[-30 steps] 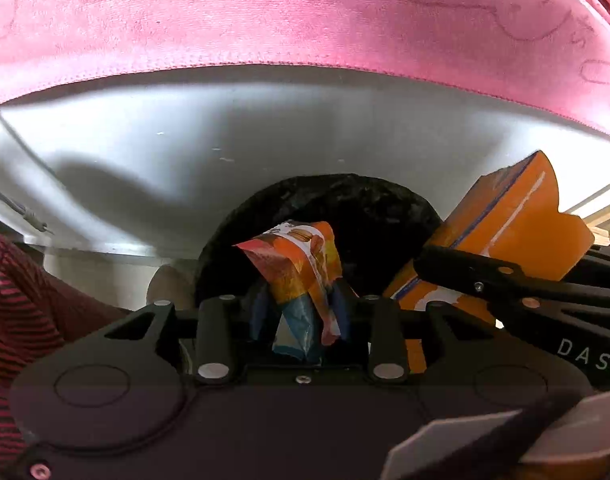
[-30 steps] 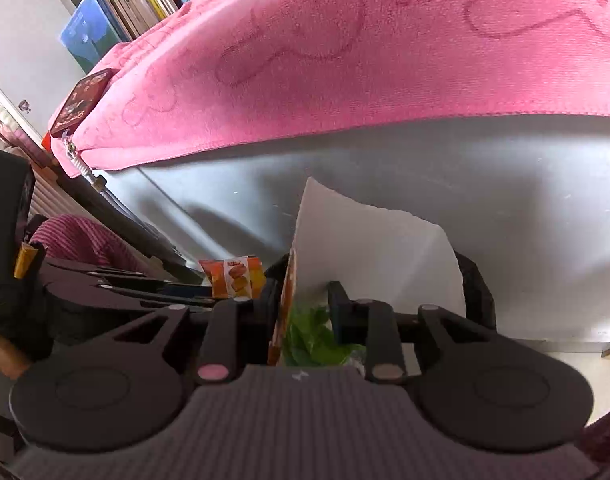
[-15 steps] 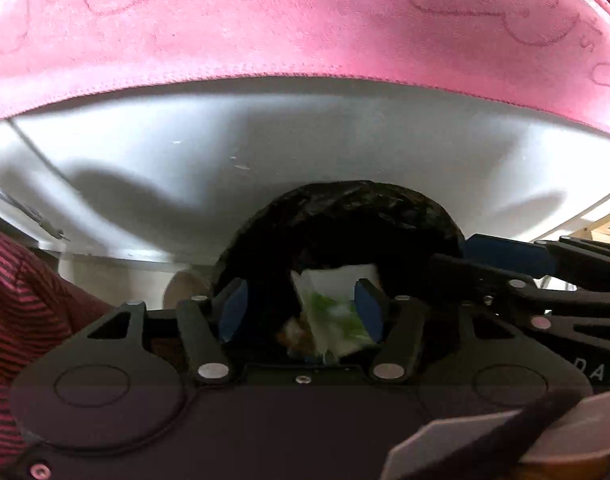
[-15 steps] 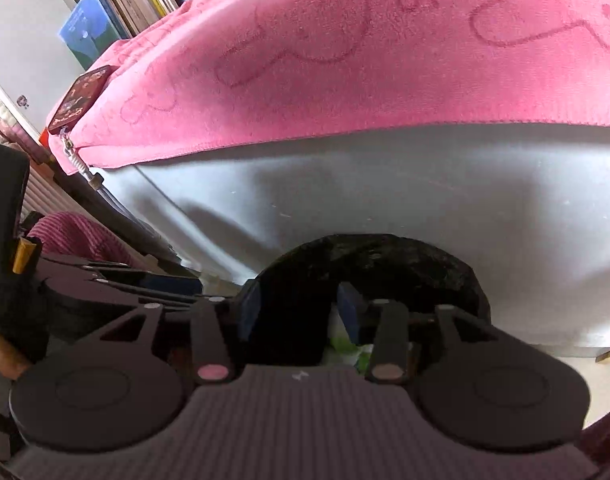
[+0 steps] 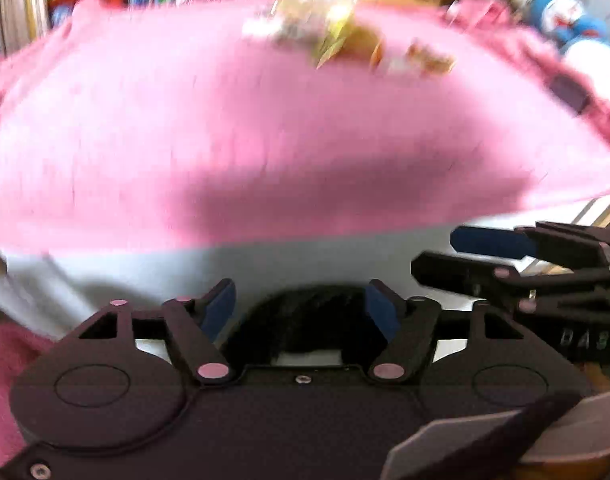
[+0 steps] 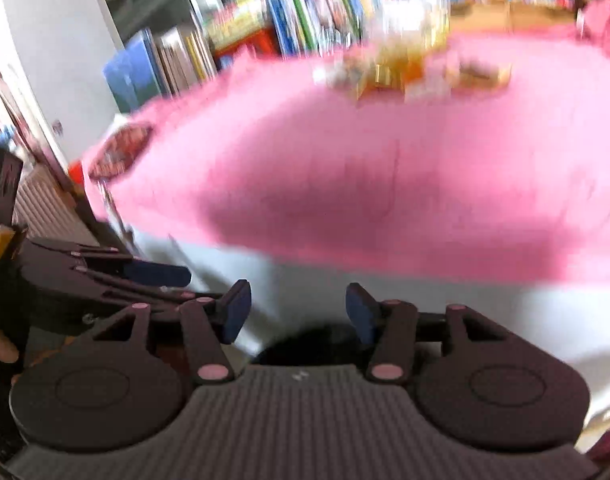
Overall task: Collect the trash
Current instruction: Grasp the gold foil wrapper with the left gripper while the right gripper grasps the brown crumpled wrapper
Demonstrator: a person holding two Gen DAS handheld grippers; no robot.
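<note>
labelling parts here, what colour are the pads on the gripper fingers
Blue. The pads show best in the right wrist view, on the right gripper, against the black fingers.

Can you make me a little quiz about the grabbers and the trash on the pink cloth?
1. True or false: the left gripper has a wrapper between its fingers.
2. Where does the leftover trash lie? A) far side of the pink cloth B) on the floor C) in the right gripper
3. Fill in: the dark bin sits ___ the cloth-covered table's edge.

Key: 1 false, both grippers are open with nothing between the fingers; 2 A; 3 below.
</note>
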